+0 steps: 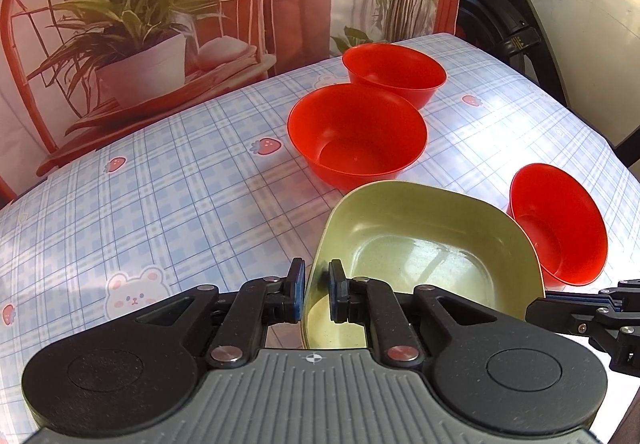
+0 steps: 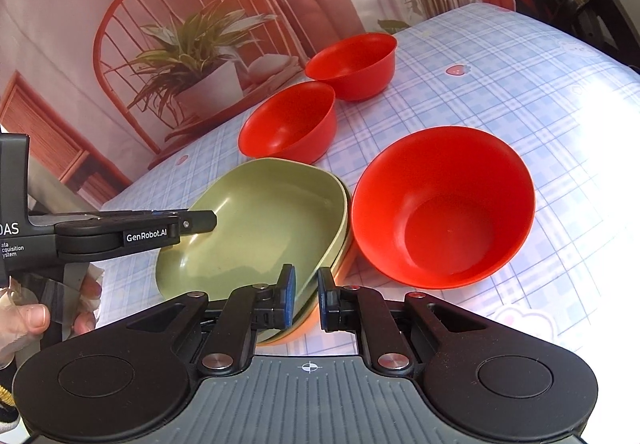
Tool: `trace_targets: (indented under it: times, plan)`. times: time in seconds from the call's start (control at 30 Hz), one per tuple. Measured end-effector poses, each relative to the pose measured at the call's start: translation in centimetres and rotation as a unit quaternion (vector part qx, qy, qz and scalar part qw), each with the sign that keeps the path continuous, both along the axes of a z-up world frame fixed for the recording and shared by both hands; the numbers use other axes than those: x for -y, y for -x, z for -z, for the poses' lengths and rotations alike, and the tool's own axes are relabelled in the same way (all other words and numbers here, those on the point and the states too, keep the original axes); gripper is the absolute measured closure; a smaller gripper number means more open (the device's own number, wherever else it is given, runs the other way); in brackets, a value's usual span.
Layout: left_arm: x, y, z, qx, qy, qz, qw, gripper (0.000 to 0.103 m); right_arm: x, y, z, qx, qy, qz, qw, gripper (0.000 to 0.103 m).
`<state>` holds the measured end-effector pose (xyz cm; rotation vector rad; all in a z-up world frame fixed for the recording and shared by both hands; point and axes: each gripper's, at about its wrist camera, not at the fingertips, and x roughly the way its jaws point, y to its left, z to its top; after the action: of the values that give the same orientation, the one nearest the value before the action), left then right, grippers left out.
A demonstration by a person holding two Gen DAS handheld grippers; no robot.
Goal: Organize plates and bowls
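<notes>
Left wrist view: the left gripper (image 1: 317, 294) has its jaws narrowed onto the near rim of the green squarish plastic dish (image 1: 424, 244), one blue pad outside the wall and one inside, both touching it.
Right wrist view: the right gripper (image 2: 306, 302) has its jaws narrowed around the near edge of the dish stack, the left pad over the green rim and the right pad beside the orange dish (image 2: 296, 336) underneath; whether both pads press the rims cannot be told.
Stack: the green squarish dish (image 2: 256, 232) sits tilted, nested in another green one, with the orange dish at the bottom.
Nearest red bowl: a round red plastic bowl (image 2: 444, 203) stands upright just beside the stack on its right, rim nearly touching it.
Other red bowls: a second red bowl (image 2: 290, 123) and a third red bowl (image 2: 354, 61) stand farther back, close together.
Worktop: covered by a blue plaid cloth with strawberry and bear prints (image 1: 160, 203).
Room: a printed backdrop of a red chair and potted plant (image 1: 140, 23) hangs behind; a black exercise bike (image 1: 508, 15) stands at the right.
</notes>
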<state>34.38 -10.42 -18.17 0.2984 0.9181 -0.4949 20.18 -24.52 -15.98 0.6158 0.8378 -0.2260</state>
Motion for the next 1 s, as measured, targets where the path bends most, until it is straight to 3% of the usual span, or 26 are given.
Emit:
trace_targets:
  times: [0.53,0.87,1.0]
  plan:
    - [-0.6,-1.1,1.4,-0.024,0.022,-0.003,0.9995,0.090,-0.4,-0.6,0.3,-0.007,0.022,-0.003,1.000,0.092]
    - [-0.4,-1.1,1.3,-0.011,0.030,-0.007,0.9995,0.090,-0.5,-0.6,0.4,-0.005,0.035,-0.007,0.999,0.092]
    - [-0.8,-0.7,0.9,-0.005,0.033,-0.006,0.9994,0.090,-0.6,-0.6,0.2,0.000,0.030,-0.014,0.999,0.083]
